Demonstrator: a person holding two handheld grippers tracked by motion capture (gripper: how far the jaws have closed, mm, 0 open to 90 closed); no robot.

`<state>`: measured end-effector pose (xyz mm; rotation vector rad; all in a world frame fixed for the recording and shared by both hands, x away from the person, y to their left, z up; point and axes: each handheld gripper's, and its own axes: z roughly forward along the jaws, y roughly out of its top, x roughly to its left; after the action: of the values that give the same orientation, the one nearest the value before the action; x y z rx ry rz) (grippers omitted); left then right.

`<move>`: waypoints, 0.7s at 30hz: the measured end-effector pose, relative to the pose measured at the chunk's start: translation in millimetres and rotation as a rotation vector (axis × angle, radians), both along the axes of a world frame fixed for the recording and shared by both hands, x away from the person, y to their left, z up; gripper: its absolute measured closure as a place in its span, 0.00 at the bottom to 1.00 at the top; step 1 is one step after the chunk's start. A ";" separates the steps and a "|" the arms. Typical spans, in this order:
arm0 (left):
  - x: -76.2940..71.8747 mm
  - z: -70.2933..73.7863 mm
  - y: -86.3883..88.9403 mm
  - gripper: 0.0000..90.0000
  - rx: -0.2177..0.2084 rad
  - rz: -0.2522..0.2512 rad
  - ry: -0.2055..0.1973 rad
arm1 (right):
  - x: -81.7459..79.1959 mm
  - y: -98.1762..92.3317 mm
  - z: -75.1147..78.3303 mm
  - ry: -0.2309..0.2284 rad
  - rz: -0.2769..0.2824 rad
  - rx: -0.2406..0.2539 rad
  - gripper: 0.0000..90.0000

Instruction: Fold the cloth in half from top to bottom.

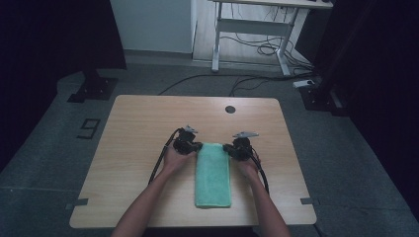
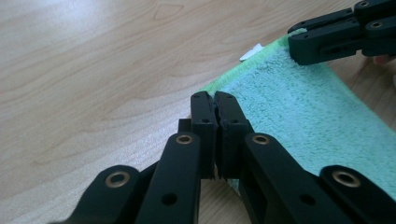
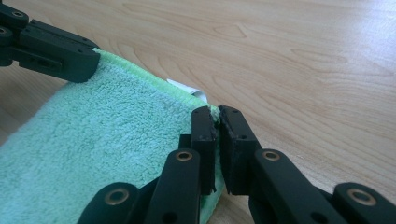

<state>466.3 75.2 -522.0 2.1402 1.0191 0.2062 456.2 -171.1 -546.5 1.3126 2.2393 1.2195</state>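
Here the folded green towel (image 1: 213,175), fluffy, lies flat; left tongs (image 2: 215,108) and right tongs (image 3: 217,122) pinch its far corners.

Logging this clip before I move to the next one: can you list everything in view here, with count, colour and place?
towel: one, mint green, folded to a long strip, lying mid-table between the hands
white tag: one, white, poking out at the towel's far edge
table: one, light wood, centre of the high view
cable hole: one, dark, round, near the table's far edge
desk frame: one, white, on the floor beyond the table
floor cables: several, black, under and around that desk
left gripper: one, black, shut on the towel's far left corner
right gripper: one, black, shut on the towel's far right corner
forearms: two, bare, entering from the bottom edge
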 end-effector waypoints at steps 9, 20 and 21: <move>-7.0 14.6 2.1 0.97 -0.018 -0.016 -0.041 | -7.3 -4.7 14.1 -0.043 0.014 0.025 0.94; -9.3 25.9 -0.1 0.97 -0.012 -0.022 -0.079 | -12.3 -6.2 24.4 -0.089 0.016 0.026 0.94; -8.5 26.6 -0.2 0.98 -0.015 -0.020 -0.081 | -12.1 -6.4 24.9 -0.093 0.014 0.028 0.94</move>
<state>457.8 75.0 -495.4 2.1099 0.9492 0.2725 444.1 -177.5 -521.6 1.2256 2.1780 1.2935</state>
